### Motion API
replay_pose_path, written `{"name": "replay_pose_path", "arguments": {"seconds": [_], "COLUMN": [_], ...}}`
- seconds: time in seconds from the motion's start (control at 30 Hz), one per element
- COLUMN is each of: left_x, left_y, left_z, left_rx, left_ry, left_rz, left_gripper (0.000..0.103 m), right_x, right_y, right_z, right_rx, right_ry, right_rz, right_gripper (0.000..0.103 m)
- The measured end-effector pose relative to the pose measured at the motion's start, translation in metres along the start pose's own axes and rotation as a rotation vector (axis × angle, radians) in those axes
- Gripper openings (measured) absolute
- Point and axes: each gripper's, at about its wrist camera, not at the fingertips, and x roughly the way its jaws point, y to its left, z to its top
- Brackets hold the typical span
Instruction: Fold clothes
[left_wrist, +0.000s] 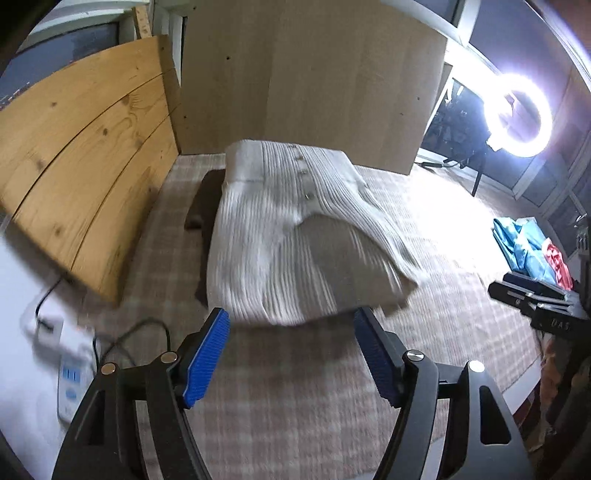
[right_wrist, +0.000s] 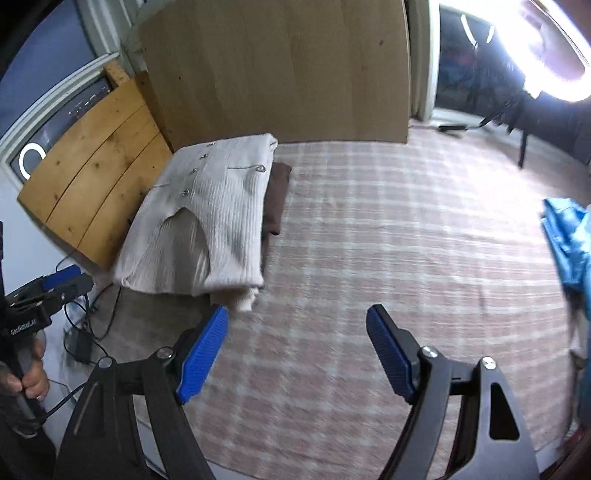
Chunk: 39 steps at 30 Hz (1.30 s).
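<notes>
Left wrist view: the left tongs (left_wrist: 291, 325) stand wide and empty, just short of the near hem of a folded cream ribbed cardigan (left_wrist: 280, 236). Its long axis runs near to far, buttons up, atop a brown garment (left_wrist: 201, 206) on the checked blanket (left_wrist: 295, 387).

Right wrist view: the right tongs (right_wrist: 297, 321) gape wide, empty, over the blanket; the cardigan lies far left, and blue clothes (right_wrist: 569, 236) lie right.

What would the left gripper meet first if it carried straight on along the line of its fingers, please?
Probably the near edge of the folded cream cardigan: the open left gripper points straight at it, though depth is unclear.
</notes>
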Motion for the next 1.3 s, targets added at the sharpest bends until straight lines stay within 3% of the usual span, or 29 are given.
{"name": "replay_pose_path", "arguments": {"seconds": [0.37, 0.73, 0.9, 1.3], "left_x": [-0.054, -0.08, -0.087, -0.1], "left_y": [-0.079, -0.159, -0.169, -0.183], "left_z": [-0.07, -0.138, -0.151, -0.161], "left_rx": [-0.068, -0.041, -0.072, -0.105], "left_ry": [-0.066, -0.042, -0.042, -0.047], "left_rz": [0.043, 0.082, 0.117, 0.153], "left_gripper": [0.075, 0.075, 0.075, 0.075], "right_x": [-0.073, -0.128, -0.148, -0.171], "right_y": [-0.024, -0.059, -0.071, -0.098], "right_z": [-0.063, -0.115, -0.131, -0.146], "right_rx": [-0.079, -0.111, -0.141, -0.098], "right_ry": [-0.043, -0.123, -0.178, -0.204], "right_rz": [0.066, -0.065, -0.177, -0.151], "right_gripper": [0.077, 0.077, 0.077, 0.077]}}
